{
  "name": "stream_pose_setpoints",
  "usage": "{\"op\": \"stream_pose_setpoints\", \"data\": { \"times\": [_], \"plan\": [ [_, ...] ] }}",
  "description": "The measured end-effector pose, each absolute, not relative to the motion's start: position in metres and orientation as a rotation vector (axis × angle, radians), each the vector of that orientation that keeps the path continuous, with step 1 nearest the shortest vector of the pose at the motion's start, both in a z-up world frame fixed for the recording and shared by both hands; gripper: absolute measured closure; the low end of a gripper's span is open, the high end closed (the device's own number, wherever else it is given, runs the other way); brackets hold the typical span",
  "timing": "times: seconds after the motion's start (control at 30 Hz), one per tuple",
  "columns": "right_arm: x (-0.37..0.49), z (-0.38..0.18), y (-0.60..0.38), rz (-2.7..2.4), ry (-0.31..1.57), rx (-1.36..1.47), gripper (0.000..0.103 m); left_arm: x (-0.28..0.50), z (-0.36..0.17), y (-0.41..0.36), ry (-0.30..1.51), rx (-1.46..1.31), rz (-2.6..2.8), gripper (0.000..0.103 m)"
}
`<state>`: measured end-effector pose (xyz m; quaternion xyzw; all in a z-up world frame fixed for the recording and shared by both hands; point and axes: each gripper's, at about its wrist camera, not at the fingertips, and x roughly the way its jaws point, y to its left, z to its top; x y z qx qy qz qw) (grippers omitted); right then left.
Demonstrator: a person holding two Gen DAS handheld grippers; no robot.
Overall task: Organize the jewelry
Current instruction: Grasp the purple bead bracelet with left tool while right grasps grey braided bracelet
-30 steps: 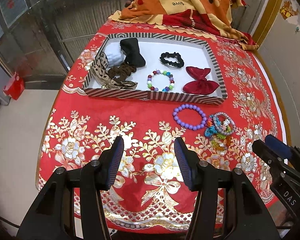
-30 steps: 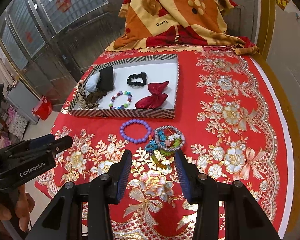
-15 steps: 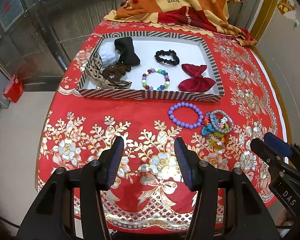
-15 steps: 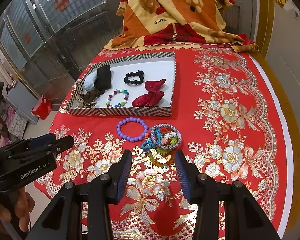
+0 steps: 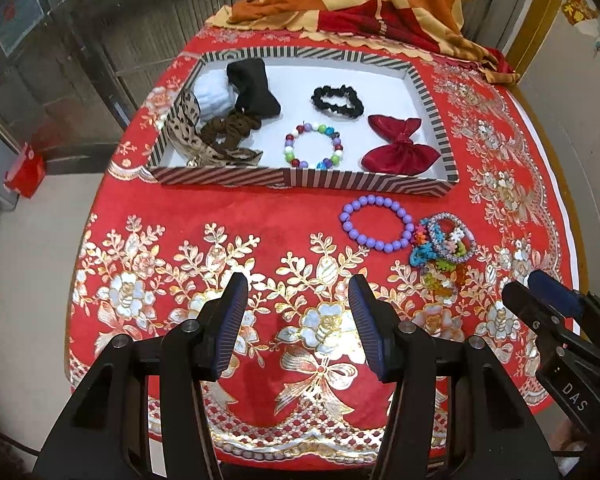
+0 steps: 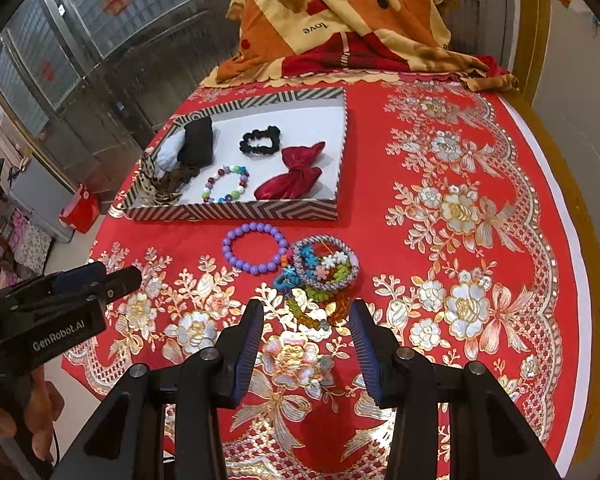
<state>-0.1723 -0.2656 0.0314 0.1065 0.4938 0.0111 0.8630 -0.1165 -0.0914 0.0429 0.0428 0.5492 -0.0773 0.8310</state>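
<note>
Both grippers hang above the near part of the red tablecloth (image 5: 260, 216), jaws spread wide and holding nothing: the left gripper (image 5: 298, 320) to the left, the right gripper (image 6: 306, 334) just short of a heap of bracelets (image 6: 320, 276). A purple bracelet (image 6: 256, 246) touches that heap's left side. Beyond them sits the striped tray (image 5: 300, 178) with a red bow (image 5: 398, 146), black scrunchie (image 5: 337, 101) and colored bead bracelet (image 5: 314, 146).

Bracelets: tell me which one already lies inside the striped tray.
The multicoloured bead bracelet, near the tray's front wall. The purple bracelet and the tangled pile lie outside on the cloth.
</note>
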Motion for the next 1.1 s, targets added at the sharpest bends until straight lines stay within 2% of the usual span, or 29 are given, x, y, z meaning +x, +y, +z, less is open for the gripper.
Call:
{"op": "stream_pose_setpoints", "data": {
  "times": [0.47,0.9,1.0,1.1],
  "plan": [
    [-0.146,-0.005,-0.308,-0.004,1.048,0.308,0.061,-0.073,-0.003,-0.094,1.304,-0.024,-0.207,0.051],
    [-0.077,-0.033,-0.299,0.165,1.149,0.177,0.061,-0.030,-0.031,-0.124,1.342,0.079,-0.257,0.051],
    [-0.071,-0.042,-0.297,0.173,1.173,0.155,0.061,-0.025,-0.034,-0.127,1.338,0.095,-0.262,0.048],
    [-0.068,-0.044,-0.295,0.178,1.173,0.157,0.069,-0.021,-0.036,-0.132,1.333,0.121,-0.259,0.048]
  ]
}}
